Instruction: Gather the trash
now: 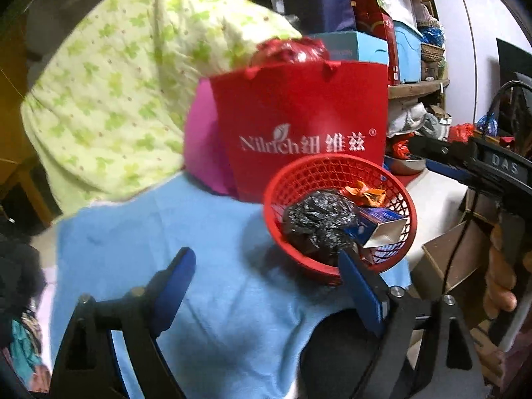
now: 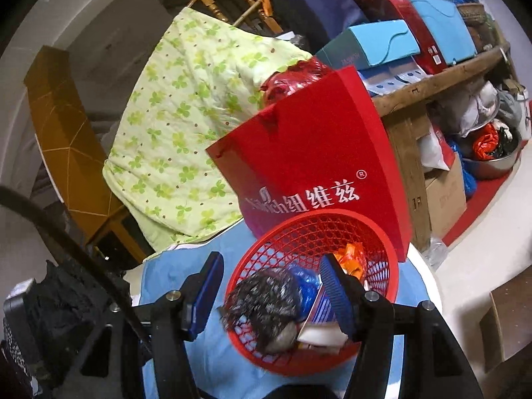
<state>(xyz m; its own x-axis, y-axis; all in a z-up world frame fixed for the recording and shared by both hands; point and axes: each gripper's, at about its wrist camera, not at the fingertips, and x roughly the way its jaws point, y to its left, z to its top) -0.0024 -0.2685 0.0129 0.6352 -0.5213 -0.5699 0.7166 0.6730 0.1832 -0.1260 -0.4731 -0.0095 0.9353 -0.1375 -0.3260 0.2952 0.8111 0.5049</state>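
A red mesh basket [image 1: 335, 173] stands on a light blue cloth [image 1: 216, 282] and holds a crumpled black bag [image 1: 319, 219], an orange wrapper [image 1: 365, 194] and a blue and white carton [image 1: 382, 226]. My left gripper [image 1: 266, 286] is open and empty, low over the cloth beside the basket. In the right wrist view my right gripper [image 2: 272, 292] is open, hovering above the basket [image 2: 299, 232], over the black bag [image 2: 262, 302], with the orange wrapper [image 2: 352, 259] and carton [image 2: 319, 312] beside it. The right gripper also shows at the right of the left wrist view [image 1: 465, 163].
A red paper bag with white lettering [image 1: 299, 123] stands just behind the basket, a pink bag [image 1: 202, 143] beside it. A green clover-print quilt [image 1: 116, 83] lies to the left. Cluttered wooden shelves with boxes [image 2: 415, 43] rise behind. Cardboard boxes [image 2: 445, 193] and a metal bowl [image 2: 498, 163] sit at the right.
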